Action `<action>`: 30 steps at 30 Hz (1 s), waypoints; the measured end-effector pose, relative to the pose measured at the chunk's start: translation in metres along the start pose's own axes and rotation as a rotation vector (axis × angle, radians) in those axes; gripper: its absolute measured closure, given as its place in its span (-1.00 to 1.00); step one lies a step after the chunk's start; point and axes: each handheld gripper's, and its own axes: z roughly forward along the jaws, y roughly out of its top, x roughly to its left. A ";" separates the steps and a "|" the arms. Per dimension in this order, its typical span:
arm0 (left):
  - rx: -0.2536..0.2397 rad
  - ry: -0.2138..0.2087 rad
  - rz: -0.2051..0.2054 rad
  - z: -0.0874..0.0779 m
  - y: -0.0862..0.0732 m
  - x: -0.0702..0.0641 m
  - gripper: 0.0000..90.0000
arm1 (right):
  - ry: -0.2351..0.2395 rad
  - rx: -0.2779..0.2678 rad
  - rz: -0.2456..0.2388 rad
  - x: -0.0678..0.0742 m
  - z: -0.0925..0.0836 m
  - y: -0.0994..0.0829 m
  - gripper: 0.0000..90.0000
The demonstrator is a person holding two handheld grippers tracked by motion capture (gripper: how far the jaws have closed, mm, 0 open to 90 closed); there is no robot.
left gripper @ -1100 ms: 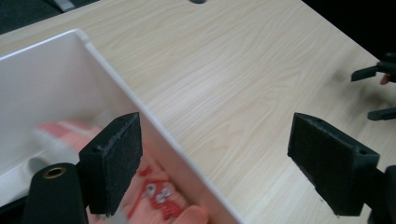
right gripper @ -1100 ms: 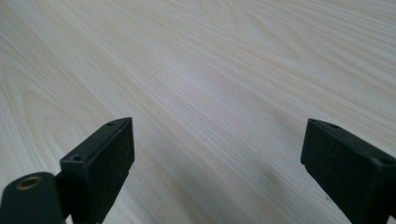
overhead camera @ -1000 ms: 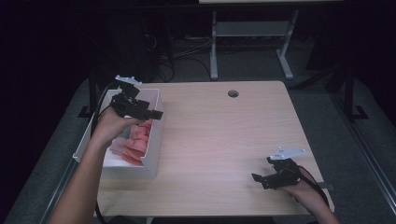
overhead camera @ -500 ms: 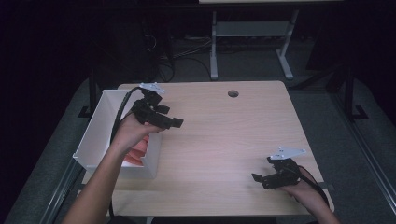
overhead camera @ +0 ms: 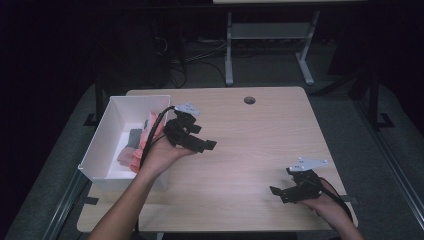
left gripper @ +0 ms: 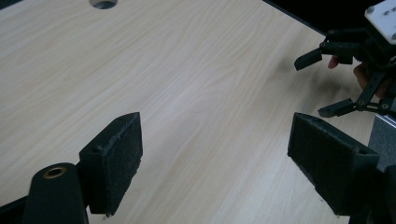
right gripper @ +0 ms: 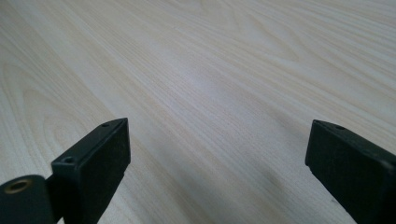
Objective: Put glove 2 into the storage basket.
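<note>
High view: left gripper clear of the bin, empty

The white bin [overhead camera: 107,135] sits at the table's [overhead camera: 250,150] left edge, pink and grey pieces [overhead camera: 131,150] inside. Just right of the bin, the left gripper [overhead camera: 202,145] hovers, jaws wide, holding nothing. Well right of the bin, the right gripper [overhead camera: 280,192] rests, jaws wide. Next, probably a reach into the bin.
</note>
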 end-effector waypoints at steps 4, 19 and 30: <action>-0.002 -0.008 0.006 0.013 -0.004 -0.010 -0.61 | 0.000 -0.002 -0.003 0.000 0.000 0.000 -0.86; -0.003 -0.028 0.040 0.048 -0.033 -0.030 -0.61 | 0.000 0.005 -0.015 0.001 0.001 0.000 -0.86; 0.016 -0.042 0.075 0.071 -0.058 -0.039 -0.61 | -0.004 0.010 -0.025 0.001 0.002 -0.001 -0.86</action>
